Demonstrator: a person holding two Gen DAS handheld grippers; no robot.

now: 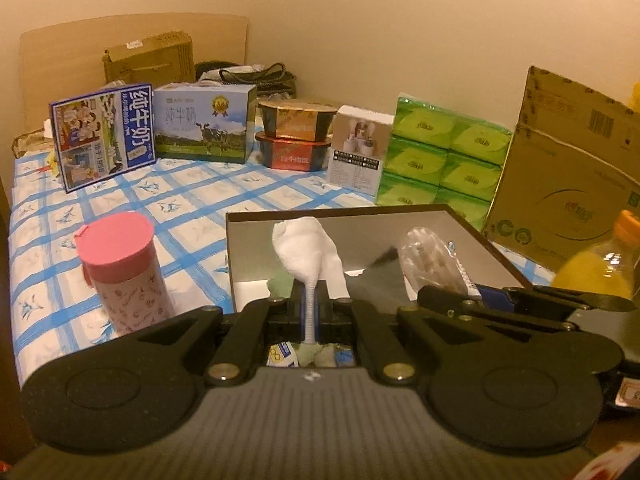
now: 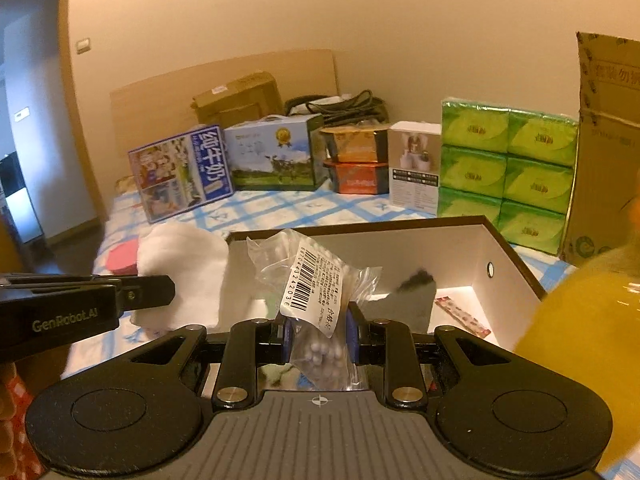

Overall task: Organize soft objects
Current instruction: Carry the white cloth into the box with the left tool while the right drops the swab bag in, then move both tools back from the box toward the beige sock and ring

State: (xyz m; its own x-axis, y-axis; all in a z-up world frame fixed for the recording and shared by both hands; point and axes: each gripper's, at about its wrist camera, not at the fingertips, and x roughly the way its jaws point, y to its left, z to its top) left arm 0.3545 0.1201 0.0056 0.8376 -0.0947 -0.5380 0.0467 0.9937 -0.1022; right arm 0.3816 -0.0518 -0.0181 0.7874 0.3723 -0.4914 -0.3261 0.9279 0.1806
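Note:
My left gripper is shut on a white cloth that stands up bunched above its pads, just over the near side of the open white box. In the right wrist view the same cloth hangs at the left, beside the left gripper's black body. My right gripper is shut on a clear plastic bag of cotton swabs with a barcode label, held over the box. From the left wrist view the bag and right gripper show at the right.
A pink-lidded canister stands on the blue-checked bedsheet left of the box. Milk cartons, stacked food bowls, green tissue packs and a cardboard carton line the back. An orange juice bottle looms at the near right.

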